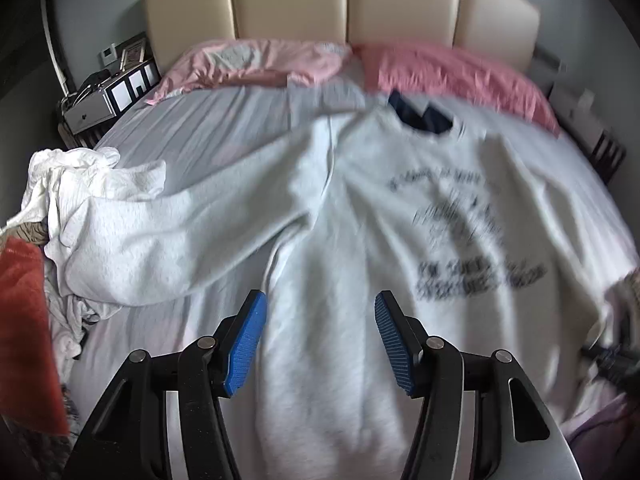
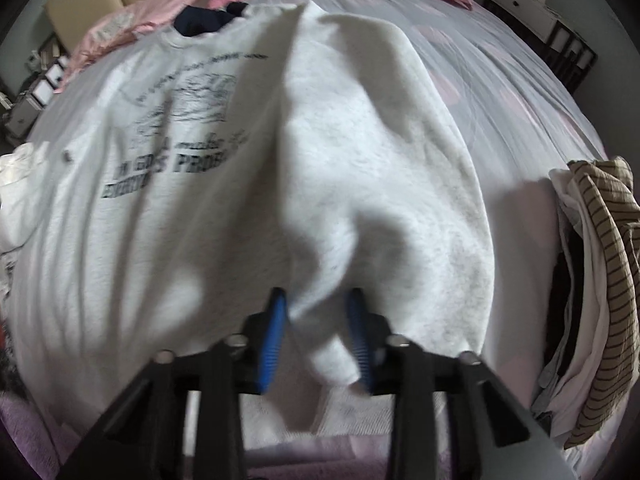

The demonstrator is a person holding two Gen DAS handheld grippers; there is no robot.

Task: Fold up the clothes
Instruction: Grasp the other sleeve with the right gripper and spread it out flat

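Observation:
A light grey sweatshirt (image 1: 352, 216) with dark printed text lies front up on the bed; it also fills the right wrist view (image 2: 168, 232). Its left sleeve (image 1: 160, 236) stretches out to the left. My left gripper (image 1: 320, 312) is open and empty just above the sweatshirt's lower body. My right gripper (image 2: 318, 312) has its jaws partly closed around the cuff of the right sleeve (image 2: 360, 160), which is folded over the body. A dark blue garment (image 1: 420, 114) shows at the neckline.
Pink pillows (image 1: 460, 72) and a cream headboard (image 1: 344, 0) are at the far end. A white clothes heap (image 1: 64, 184) and a red cloth (image 1: 20, 312) lie left. A pile with a striped garment (image 2: 600, 272) lies right. Nightstands flank the bed.

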